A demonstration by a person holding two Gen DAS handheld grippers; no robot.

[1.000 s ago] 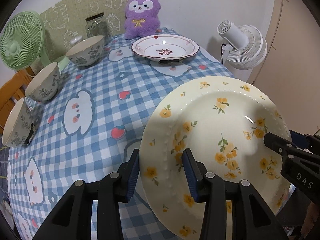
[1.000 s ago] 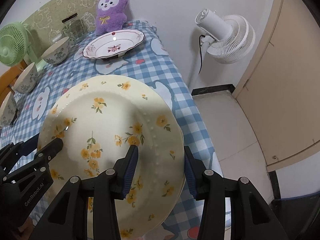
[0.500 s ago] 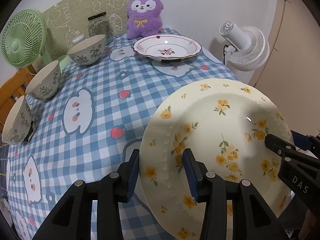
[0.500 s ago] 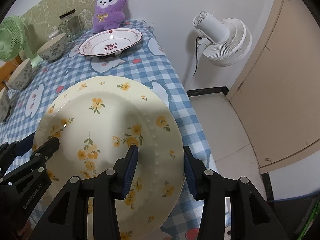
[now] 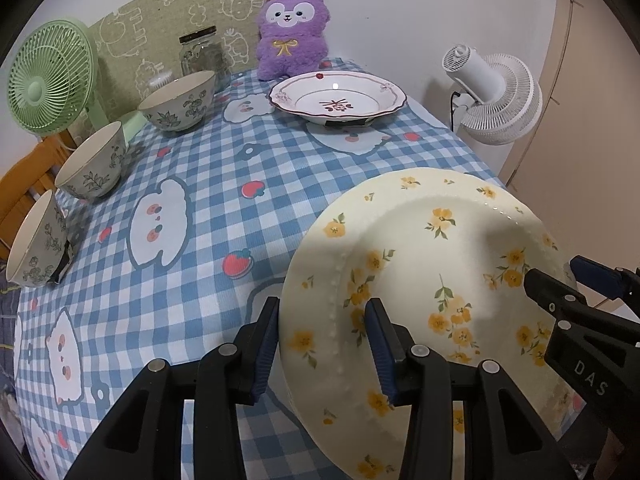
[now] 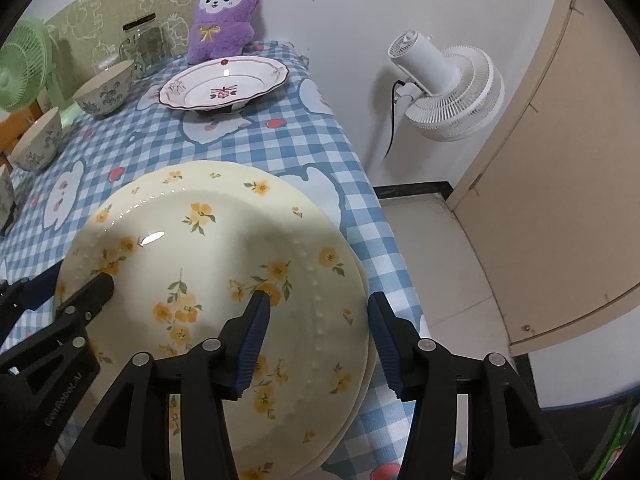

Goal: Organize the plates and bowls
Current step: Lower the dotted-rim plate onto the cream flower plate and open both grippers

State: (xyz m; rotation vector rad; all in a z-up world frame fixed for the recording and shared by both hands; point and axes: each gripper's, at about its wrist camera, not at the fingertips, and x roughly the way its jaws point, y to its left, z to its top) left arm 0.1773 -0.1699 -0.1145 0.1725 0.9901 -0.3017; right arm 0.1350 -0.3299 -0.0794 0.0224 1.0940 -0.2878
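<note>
The left gripper (image 5: 322,338) is clamped on the rim of the yellow-flowered plate (image 5: 432,280) at the table's near corner. The right gripper (image 6: 318,332) straddles the opposite rim, jaws opening. Only the right view reveals a second plate edge (image 6: 366,376) beneath; only the left shows all three bowls (image 5: 178,100).

Right gripper (image 6: 316,332) jaws opening (left gripper (image 5: 320,338) clamped)

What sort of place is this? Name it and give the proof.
Probably a room in a home: a table with a blue checked cartoon tablecloth, a purple plush toy against the wall, and a white floor fan beside it.
</note>
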